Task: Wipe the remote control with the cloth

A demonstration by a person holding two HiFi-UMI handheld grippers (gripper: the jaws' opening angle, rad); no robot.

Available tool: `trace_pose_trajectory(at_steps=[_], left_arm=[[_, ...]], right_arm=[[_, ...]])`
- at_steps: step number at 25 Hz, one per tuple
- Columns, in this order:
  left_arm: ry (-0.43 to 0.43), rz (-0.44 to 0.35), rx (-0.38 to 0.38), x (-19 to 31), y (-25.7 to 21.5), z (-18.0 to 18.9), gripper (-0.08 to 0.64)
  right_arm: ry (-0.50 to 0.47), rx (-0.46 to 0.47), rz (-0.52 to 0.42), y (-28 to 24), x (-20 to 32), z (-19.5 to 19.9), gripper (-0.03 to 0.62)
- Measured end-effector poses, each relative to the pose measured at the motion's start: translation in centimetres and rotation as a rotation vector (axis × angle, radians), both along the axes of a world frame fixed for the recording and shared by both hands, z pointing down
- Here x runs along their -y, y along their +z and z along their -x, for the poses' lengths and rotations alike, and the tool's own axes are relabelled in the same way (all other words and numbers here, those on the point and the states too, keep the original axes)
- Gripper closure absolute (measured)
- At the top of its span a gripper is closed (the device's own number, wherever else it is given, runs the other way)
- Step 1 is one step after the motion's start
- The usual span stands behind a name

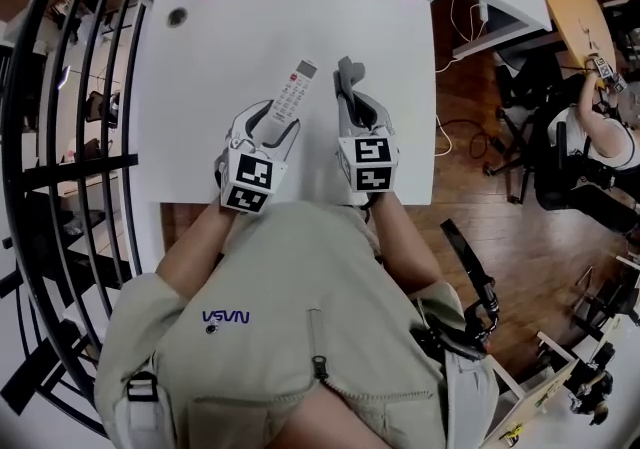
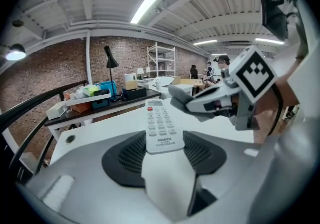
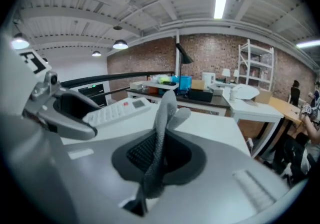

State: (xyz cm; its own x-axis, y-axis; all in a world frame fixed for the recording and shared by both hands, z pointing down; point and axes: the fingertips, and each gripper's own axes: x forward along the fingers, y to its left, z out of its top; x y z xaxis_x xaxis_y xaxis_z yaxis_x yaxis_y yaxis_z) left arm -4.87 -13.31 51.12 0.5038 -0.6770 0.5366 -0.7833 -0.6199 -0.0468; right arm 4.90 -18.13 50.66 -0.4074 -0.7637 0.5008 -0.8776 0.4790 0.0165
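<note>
A white remote control point(image 1: 292, 93) point(image 2: 161, 127) point(image 3: 118, 110) with a red button near its far end is gripped at its near end by my left gripper point(image 1: 272, 123) point(image 2: 161, 152), lifted off the white table point(image 1: 210, 97). To its right, my right gripper point(image 1: 350, 97) point(image 3: 159, 155) is shut on a grey cloth point(image 1: 346, 74) point(image 3: 161, 133). The cloth stands up folded between the pads, its free end sticking out past the fingertips. In the left gripper view the right gripper point(image 2: 210, 102) with the cloth is just right of the remote's far end.
The table's front edge point(image 1: 290, 203) lies just ahead of the person's body, and a black railing point(image 1: 60, 127) runs along the left. A round cable hole point(image 1: 177, 16) marks the far left of the table. More desks and a seated person point(image 1: 600, 137) are at the right.
</note>
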Motion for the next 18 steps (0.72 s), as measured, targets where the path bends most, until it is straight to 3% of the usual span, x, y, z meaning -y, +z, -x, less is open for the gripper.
trace_pose_trajectory(at_steps=[5,9,13,18], left_arm=[[0.026,-0.023,-0.016,-1.3,-0.7,-0.7,0.318],[0.083,-0.067,-0.007,-2.3,-2.2,-1.9,0.318],[0.130,-0.133,0.001,-3.1,-3.9,-3.1,0.318],[0.129,-0.170,-0.001,-2.6,-4.6,-3.1,0.318]], right_arm=[[-0.031,0.065,-0.123,-6.7,0.0,1.1,0.569],[-0.067,0.058,-0.174,-9.2,0.1,2.1,0.569],[-0.081,0.026,-0.179,-9.8,0.6,2.2,0.569],[-0.138,0.046,-0.151,-9.8,-0.3,3.7,0.569]])
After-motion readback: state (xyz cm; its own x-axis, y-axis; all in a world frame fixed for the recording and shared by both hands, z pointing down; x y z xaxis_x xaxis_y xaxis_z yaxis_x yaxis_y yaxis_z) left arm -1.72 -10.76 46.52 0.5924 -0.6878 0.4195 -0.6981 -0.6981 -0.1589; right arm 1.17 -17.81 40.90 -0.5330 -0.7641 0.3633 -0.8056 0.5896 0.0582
